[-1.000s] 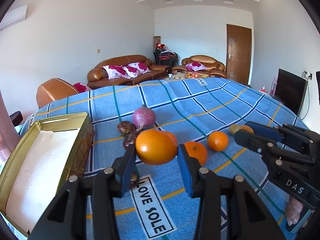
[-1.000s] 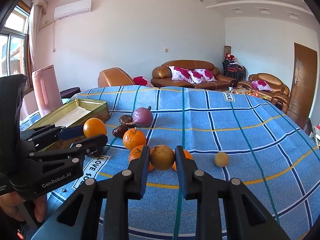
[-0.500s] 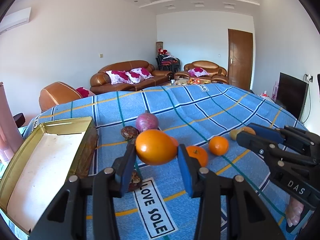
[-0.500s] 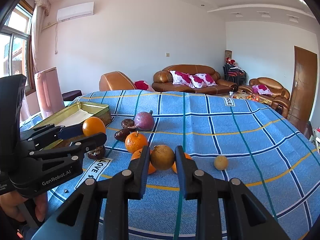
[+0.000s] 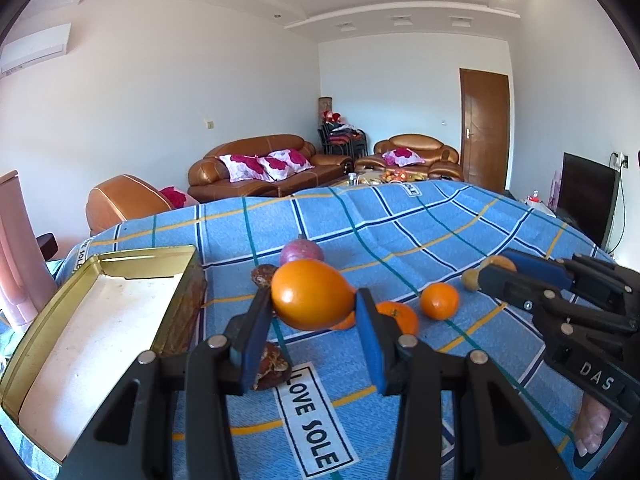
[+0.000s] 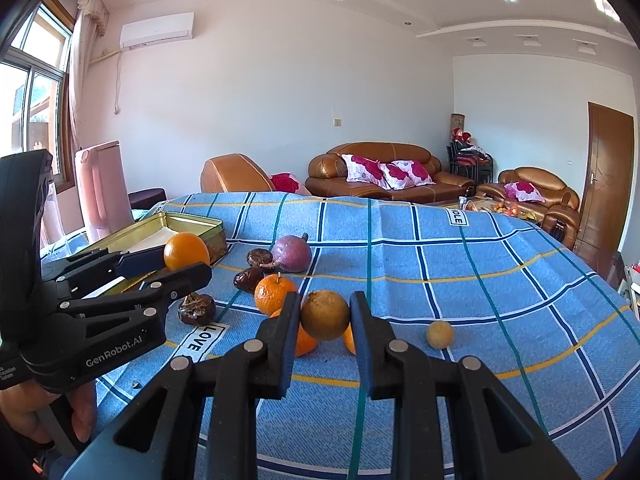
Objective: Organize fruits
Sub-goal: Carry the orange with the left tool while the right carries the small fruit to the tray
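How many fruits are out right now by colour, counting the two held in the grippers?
Orange fruit: 4, one in the left gripper
Tan fruit: 2, one in the right gripper
Purple fruit: 1
Dark brown fruit: 3
Total: 10

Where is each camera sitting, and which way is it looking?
Left wrist: rides the left gripper, looking along its fingers at the held orange and gold tin; right gripper at right.
Right wrist: rides the right gripper, facing its brownish fruit; left gripper and hand at left.
Shared: tin, purple onion.
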A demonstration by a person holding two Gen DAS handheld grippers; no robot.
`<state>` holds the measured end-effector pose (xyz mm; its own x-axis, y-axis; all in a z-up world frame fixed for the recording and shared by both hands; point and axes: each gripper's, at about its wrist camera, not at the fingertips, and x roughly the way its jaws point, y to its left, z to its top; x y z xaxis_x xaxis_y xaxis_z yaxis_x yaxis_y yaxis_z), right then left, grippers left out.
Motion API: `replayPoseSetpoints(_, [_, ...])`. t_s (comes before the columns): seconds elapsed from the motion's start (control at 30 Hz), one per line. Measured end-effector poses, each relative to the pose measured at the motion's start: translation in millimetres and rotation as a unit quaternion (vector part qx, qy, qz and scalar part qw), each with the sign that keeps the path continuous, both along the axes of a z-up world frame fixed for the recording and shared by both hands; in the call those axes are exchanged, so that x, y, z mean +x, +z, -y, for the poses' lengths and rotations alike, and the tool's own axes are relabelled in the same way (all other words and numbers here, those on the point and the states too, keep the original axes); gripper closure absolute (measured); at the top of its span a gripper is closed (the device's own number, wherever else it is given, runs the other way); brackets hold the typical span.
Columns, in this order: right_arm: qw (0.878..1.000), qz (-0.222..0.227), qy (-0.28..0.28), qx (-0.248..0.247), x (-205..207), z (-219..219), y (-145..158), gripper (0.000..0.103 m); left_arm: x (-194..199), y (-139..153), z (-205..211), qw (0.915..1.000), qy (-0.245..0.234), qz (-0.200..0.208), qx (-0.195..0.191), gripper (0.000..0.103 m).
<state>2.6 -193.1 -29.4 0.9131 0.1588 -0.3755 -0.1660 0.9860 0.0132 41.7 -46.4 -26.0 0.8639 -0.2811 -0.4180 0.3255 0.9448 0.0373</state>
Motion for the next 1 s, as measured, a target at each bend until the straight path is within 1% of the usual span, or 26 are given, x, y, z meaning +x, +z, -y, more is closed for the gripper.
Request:
replayPoseSetpoints(0.1, [1.000, 0.007, 0.002, 0.000, -3, 0, 0, 0.076, -2, 1, -2, 1.0000, 0.001, 0.004, -0.003, 0.059])
replayPoseSetpoints(0.33, [1.000, 0.009, 0.004, -0.003, -3, -1, 1, 0.076, -1, -1, -14, 0.9997, 0.013, -0.012, -0.015, 0.059])
replayPoseSetpoints(0.5, [1.000, 0.010, 0.007, -0.003, -2, -5, 2, 0.076, -2, -2, -25, 0.9995, 0.030, -0.011, -0.008, 0.059])
replayPoseSetpoints(0.57, [1.000, 0.010, 0.010, -0.002, -2, -8, 2, 0.076, -2, -2, -29, 0.9991, 0.040, -0.010, -0.006, 0.059])
replayPoseSetpoints(0.77, [1.000, 0.007, 0.024, -0.008, 2, -20, 2, 0.076, -4, 2, -39, 0.9988, 0.049, -0.003, -0.009, 0.059])
replayPoseSetpoints(1.0, [0.999, 0.001, 0.037, -0.009, 7, -32, 0, 0.076, -6, 3, -59, 0.9977, 0.065, -0.008, -0.019, 0.059])
